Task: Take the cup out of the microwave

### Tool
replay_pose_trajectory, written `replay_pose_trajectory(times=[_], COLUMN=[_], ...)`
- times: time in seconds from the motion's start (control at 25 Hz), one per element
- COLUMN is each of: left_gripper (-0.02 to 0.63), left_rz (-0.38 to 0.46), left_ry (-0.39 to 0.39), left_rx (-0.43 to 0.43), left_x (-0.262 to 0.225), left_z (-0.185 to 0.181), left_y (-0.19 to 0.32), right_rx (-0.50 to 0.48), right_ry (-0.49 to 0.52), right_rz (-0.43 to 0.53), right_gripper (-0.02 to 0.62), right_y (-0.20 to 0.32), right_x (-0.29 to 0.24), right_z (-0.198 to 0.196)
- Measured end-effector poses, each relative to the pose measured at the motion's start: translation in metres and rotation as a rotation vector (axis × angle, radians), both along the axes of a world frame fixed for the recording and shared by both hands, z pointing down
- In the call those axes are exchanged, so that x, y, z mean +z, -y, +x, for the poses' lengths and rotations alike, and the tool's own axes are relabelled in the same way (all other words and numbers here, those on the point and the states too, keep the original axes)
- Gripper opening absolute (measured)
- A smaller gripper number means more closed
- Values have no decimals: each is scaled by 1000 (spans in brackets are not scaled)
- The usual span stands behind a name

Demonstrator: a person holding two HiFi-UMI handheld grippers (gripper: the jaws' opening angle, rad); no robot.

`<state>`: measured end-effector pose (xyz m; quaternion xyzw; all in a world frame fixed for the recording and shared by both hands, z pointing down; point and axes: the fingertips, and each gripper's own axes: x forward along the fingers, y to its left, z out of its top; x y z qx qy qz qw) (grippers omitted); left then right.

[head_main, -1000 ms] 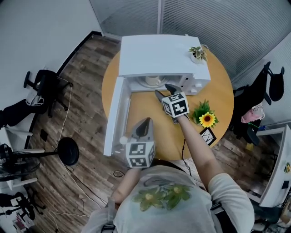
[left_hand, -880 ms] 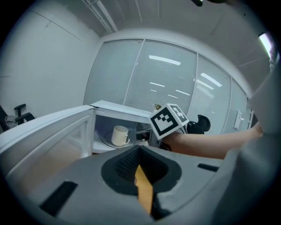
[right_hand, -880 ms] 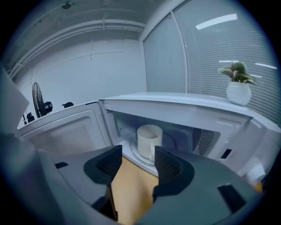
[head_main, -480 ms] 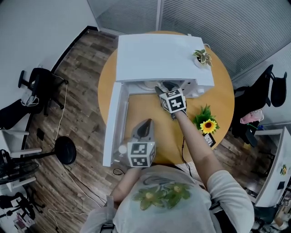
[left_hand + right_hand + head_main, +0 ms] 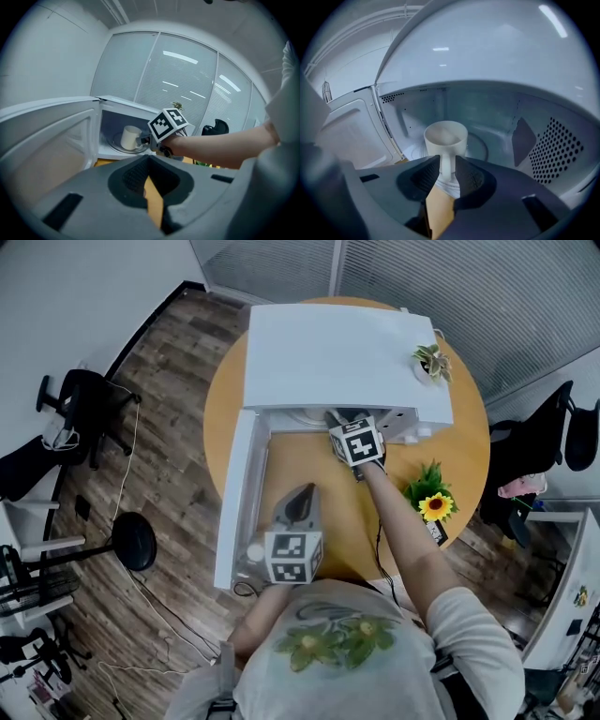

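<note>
A white microwave stands on the round wooden table, its door swung open to the left. A cream cup sits on the glass turntable inside; the left gripper view also shows this cup. My right gripper reaches into the cavity, and its jaws are closing with the cup's handle between them, the tips touching it on both sides. From above, the right gripper has its tips under the microwave's front edge. My left gripper hovers over the table in front of the door, shut and empty.
A small potted plant sits on the microwave's right rear corner. A sunflower and a small card lie on the table at the right. Office chairs and a round stand base are on the floor to the left.
My right gripper has pushed forward and down into the microwave cavity and its jaws have narrowed around the cup's handle. The left gripper has barely shifted.
</note>
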<state>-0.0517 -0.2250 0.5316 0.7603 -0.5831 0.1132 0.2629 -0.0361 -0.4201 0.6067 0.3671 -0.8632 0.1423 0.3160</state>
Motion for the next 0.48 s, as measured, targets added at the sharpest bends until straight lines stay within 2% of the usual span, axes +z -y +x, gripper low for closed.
replay_pose_trajectory(times=[0.12,0.48], left_gripper=[4,4], left_rz=[-4,-7], left_ry=[1,1], left_rx=[8,11], left_x=[4,5], left_z=[1,0], left_y=[-1,-2], right_rx=[-15,-4], right_ry=[-18,-6], right_rz=[13,8], right_gripper=[67,63], right_y=[-1,-5], right_x=[1,0], right_z=[-3,-2])
